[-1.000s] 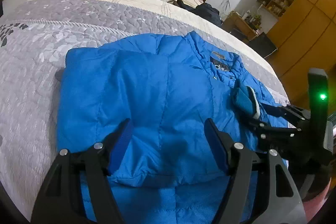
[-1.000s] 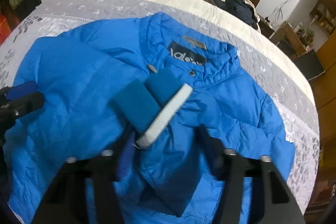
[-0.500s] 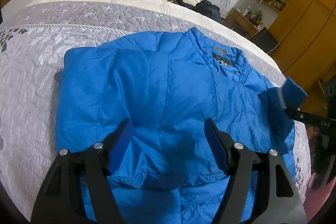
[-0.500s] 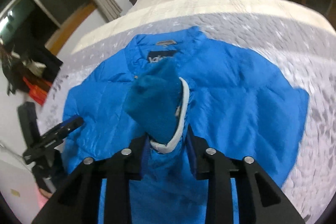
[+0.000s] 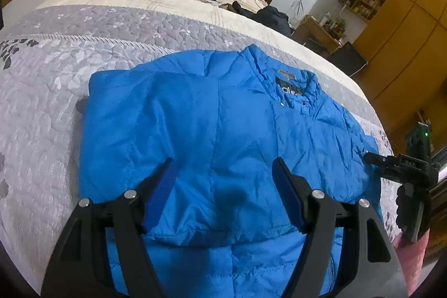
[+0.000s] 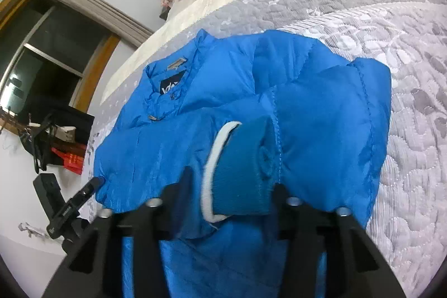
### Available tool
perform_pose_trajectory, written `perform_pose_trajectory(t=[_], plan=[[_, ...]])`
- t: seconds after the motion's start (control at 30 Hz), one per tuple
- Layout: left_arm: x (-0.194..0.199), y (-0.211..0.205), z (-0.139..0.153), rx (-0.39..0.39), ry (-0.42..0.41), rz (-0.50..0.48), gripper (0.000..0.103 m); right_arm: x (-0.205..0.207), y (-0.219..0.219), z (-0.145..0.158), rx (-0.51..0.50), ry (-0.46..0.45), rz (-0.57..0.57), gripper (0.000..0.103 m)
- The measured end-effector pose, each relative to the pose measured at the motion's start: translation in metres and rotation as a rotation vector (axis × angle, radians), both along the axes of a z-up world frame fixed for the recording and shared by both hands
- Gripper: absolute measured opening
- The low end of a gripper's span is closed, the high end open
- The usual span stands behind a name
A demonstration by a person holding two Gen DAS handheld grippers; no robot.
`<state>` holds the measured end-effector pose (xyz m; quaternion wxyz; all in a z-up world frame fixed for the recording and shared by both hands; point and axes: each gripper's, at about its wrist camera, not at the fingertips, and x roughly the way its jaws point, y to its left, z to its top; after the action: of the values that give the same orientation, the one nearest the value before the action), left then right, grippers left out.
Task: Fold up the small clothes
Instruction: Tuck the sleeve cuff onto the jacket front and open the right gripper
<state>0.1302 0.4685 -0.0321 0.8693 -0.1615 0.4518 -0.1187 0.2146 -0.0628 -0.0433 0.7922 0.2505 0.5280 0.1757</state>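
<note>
A grey quilted bed [image 5: 50, 91] is filling both views, and a blue puffer jacket [image 5: 212, 130] is lying spread across it, collar [image 5: 293, 85] pointing toward the far headboard and hem toward the person, so its long axis is running straight away from the grippers. The left gripper [image 5: 223, 186] is hovering low over the jacket's near half with its jaws standing wide apart and nothing between them. The right gripper [image 6: 232, 192] is sitting at the jacket's right edge, its jaws partly open around the knit sleeve cuff [image 6: 240, 169], teal with a white rim; whether they are actually pinching it cannot be told. The right hand appears the nearer one to the sleeve, so the coming fold looks likely to turn on carrying that cuff inward across the jacket's body, leftward toward the idle left gripper.
</note>
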Motion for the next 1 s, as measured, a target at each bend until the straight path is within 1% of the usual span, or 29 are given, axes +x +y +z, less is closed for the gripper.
perform_pose_trajectory(t=[0.03,0.1,0.13,0.2,0.27,0.33,0.4,0.57,0.67,0.73,0.77,0.83,0.9,0.93,1.0], plan=[[0.0,-0.001,-0.001,0.004,0.002,-0.001,0.07,-0.001,0.0,0.0,0.01,-0.004,-0.001,0.027],[0.0,-0.001,-0.001,0.015,-0.001,-0.001,0.07,-0.004,0.0,0.007,0.016,-0.019,-0.004,0.02],[0.0,-0.001,0.0,0.019,-0.004,0.0,0.07,-0.007,-0.004,0.011,0.025,-0.029,-0.006,0.018],[-0.002,-0.003,0.004,0.032,-0.02,-0.004,0.07,-0.013,-0.004,0.023,0.026,-0.058,-0.006,0.018],[-0.003,-0.006,0.006,0.053,-0.033,-0.013,0.071,-0.02,-0.004,0.029,-0.009,-0.065,-0.014,0.018],[-0.002,-0.008,0.003,0.065,-0.026,-0.017,0.071,-0.021,-0.004,0.026,-0.037,-0.052,-0.014,0.018],[-0.001,-0.009,-0.001,0.075,-0.015,-0.018,0.071,-0.019,-0.006,0.018,-0.049,-0.026,-0.023,0.018],[0.0,-0.013,-0.006,0.105,-0.014,-0.026,0.071,-0.017,-0.006,0.0,-0.07,0.004,-0.027,0.02],[0.001,-0.013,-0.008,0.111,-0.01,-0.026,0.071,-0.018,-0.005,-0.002,-0.088,0.011,-0.023,0.025],[-0.001,-0.011,-0.004,0.11,-0.005,-0.018,0.071,-0.023,-0.004,0.005,-0.116,0.002,-0.014,0.033],[-0.002,-0.01,-0.001,0.105,-0.003,-0.012,0.071,-0.026,-0.006,0.01,-0.131,-0.006,-0.021,0.035],[-0.006,-0.009,0.009,0.086,-0.021,-0.005,0.071,-0.038,-0.007,0.031,-0.199,-0.066,-0.046,0.036],[-0.013,-0.012,0.024,0.086,-0.057,-0.009,0.072,-0.046,-0.006,0.049,-0.248,-0.13,-0.053,0.036],[-0.017,-0.015,0.03,0.093,-0.072,-0.012,0.074,-0.049,-0.002,0.057,-0.252,-0.151,-0.042,0.036],[-0.021,-0.021,0.034,0.1,-0.086,-0.026,0.075,-0.051,0.006,0.063,-0.238,-0.167,-0.007,0.036]])
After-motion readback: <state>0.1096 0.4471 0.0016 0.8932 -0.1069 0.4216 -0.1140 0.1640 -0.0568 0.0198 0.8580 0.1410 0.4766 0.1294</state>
